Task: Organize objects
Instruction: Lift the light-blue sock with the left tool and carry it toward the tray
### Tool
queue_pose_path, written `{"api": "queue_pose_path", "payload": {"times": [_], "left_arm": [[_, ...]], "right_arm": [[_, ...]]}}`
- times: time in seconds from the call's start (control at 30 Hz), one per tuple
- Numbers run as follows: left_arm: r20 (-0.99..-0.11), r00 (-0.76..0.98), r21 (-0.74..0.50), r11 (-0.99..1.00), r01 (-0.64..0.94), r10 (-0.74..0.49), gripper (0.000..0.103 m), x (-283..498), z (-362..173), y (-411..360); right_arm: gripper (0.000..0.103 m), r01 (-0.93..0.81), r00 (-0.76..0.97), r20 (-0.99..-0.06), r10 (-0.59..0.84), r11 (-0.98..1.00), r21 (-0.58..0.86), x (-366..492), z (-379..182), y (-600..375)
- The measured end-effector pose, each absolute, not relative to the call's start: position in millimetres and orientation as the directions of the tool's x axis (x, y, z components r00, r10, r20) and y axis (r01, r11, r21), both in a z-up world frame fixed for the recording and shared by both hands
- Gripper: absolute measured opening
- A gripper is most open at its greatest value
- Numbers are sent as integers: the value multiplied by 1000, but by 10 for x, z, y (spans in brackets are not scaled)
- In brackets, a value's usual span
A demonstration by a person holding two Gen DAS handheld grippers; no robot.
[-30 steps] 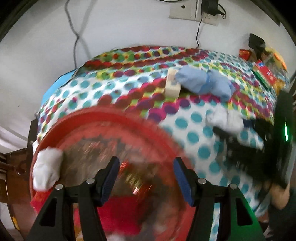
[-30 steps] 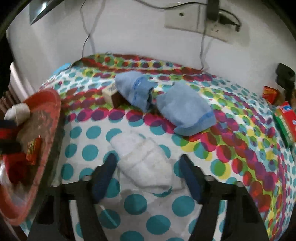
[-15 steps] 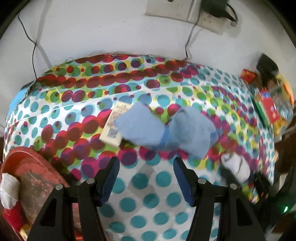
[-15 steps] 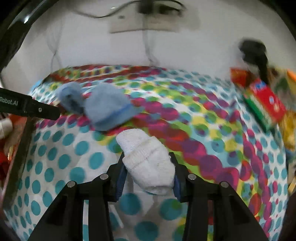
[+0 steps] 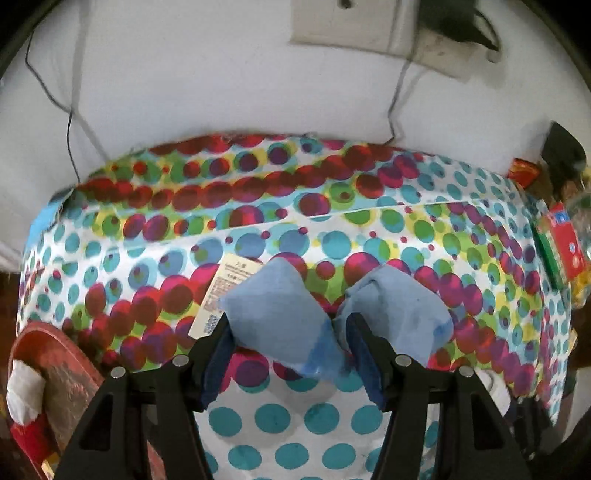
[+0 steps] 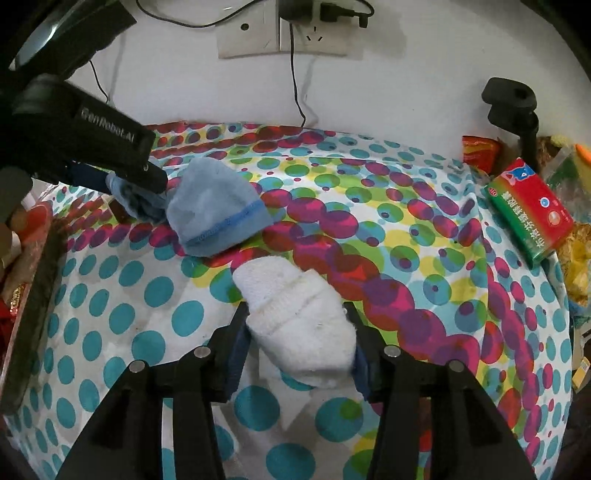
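Observation:
Two light blue socks lie side by side on the dotted tablecloth [image 5: 280, 417]. My left gripper [image 5: 288, 321] is open and straddles the left blue sock [image 5: 273, 310], with its right finger in the gap before the right blue sock [image 5: 402, 310]. In the right wrist view the left gripper [image 6: 140, 184] hangs over that bunched sock [image 6: 136, 201], next to the other blue sock [image 6: 218, 210]. My right gripper [image 6: 295, 314] has a white sock [image 6: 291, 295] between its pads, a little above the cloth. Its jaws are opening slightly, and the pads still touch the sock.
A red tray [image 5: 62, 373] at the table's left edge holds a rolled white sock [image 5: 22, 391]. A printed card [image 5: 225, 295] lies under the left blue sock. At the right stand a red and green box [image 6: 528, 210], snack packets and a black stand [image 6: 511, 99]. Cables hang from a wall socket [image 6: 284, 33].
My left gripper moved from over the red tray to the blue socks and now straddles the left one. My right gripper closed around the white sock and carried it to the right.

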State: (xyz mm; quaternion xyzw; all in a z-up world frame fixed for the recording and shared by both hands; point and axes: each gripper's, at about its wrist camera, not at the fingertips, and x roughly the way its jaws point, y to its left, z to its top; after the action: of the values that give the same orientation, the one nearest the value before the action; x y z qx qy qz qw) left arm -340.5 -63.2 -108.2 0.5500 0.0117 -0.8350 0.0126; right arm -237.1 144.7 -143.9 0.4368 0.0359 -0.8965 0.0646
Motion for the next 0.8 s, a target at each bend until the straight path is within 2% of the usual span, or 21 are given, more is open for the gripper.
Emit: {"api": "queue_pose_path", "payload": {"times": [0.07,0.1,0.2,0.33,0.8], "left_arm": [[-919,-394,21,-1000,13,-25,54,-3352,-1127,-613],[-914,-403,46,-999,-1,-41,43,-3319,-1132,-601],[-914,-404,53,-998,-26,-38,37,-3214,-1164,-606],[-915,-404,18,-999,-45,1,35,-3037,-1157,-626],[-878,-478,67,-990,-121,-1,35,-2087,-1036,-404]], "right_arm": [[47,147,-610,-788,-83,-989,-10,-2370,-1440,1459],[47,147,-610,-788,-83,-989,-9,-2373,-1443,1456],[47,146,-610,-788,-83,-989,-9,-2372,-1443,1465],[47,146,-610,-788,-83,-989,-10,-2372,-1447,1463],[47,144,-611,-788,-80,-989,-11,-2375,-1446,1471]]}}
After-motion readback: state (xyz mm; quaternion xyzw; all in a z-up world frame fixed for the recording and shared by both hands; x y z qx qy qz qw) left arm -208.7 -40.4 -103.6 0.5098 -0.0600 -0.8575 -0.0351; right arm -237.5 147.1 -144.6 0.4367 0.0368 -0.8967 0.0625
